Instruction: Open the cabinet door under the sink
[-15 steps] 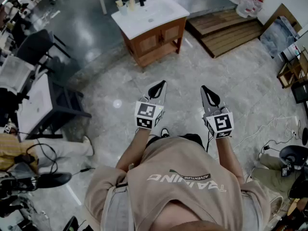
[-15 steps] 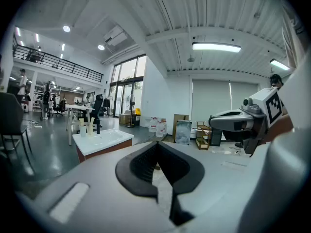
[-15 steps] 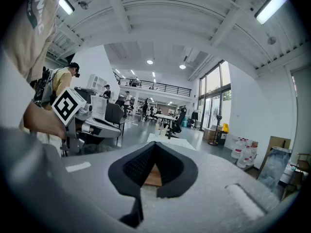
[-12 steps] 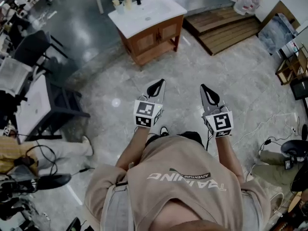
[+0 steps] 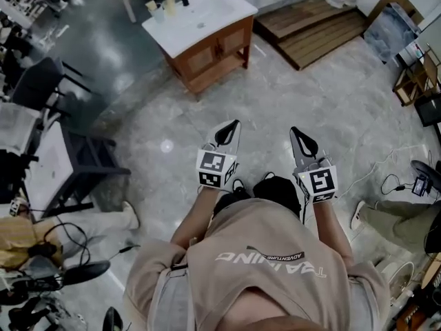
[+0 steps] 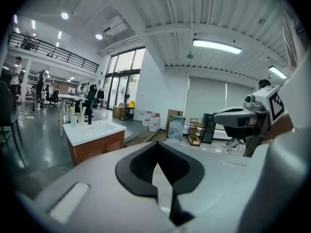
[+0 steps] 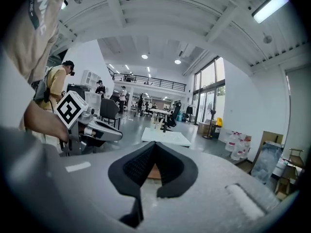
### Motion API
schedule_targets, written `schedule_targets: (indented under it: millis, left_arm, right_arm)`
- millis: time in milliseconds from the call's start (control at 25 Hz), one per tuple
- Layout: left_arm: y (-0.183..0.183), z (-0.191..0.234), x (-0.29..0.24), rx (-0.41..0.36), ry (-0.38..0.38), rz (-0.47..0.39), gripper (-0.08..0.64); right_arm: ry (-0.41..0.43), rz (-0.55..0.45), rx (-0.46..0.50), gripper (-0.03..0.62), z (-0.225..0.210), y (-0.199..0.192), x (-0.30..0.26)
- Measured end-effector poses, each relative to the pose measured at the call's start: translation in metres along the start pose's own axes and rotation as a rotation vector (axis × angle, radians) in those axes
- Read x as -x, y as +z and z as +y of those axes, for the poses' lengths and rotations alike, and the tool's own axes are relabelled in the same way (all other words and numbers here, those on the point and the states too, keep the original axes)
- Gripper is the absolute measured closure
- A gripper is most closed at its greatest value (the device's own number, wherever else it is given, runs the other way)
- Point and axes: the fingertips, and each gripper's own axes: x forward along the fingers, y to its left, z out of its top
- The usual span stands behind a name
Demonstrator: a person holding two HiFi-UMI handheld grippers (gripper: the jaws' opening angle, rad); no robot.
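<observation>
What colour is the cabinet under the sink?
The wooden cabinet is reddish-brown; head view shows it best.

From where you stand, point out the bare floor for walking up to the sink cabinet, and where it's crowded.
Bare tiled floor runs straight ahead to the sink cabinet, bordered by wooden pallets on the right and a desk on the left. Crowded: cables far right, a chair far left.

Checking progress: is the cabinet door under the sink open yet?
No, in the head view the cabinet doors under the sink sit flush and shut.
</observation>
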Motion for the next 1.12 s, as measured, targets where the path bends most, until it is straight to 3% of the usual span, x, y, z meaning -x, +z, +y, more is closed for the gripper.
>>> schedule_targets:
  millis: [280,760,960,1120]
  left_arm:
    - [-0.011,-0.003,-0.031,0.014,-0.012,0.048,0.543]
    - [0.043,0.014,-0.112,-0.042,0.046,0.054,0.543]
    - [0.061,0.013,-0.151,0.036,0.057,0.011,0.543]
    - [0.068,0.008,-0.178,0.041,0.089,0.014,0.543]
  right_arm:
    - [0.032,0.020,-0.045,0.591,-0.019,-0.020,-0.016]
    - [0.113,-0.071,-0.068,0.591,-0.106,-0.012,-0.083]
    - [0.180,-0.103,-0.013,0.591,-0.136,-0.011,-0.105]
    - [0.232,-0.104,-0.031,0.591,-0.160,-0.018,-0.118]
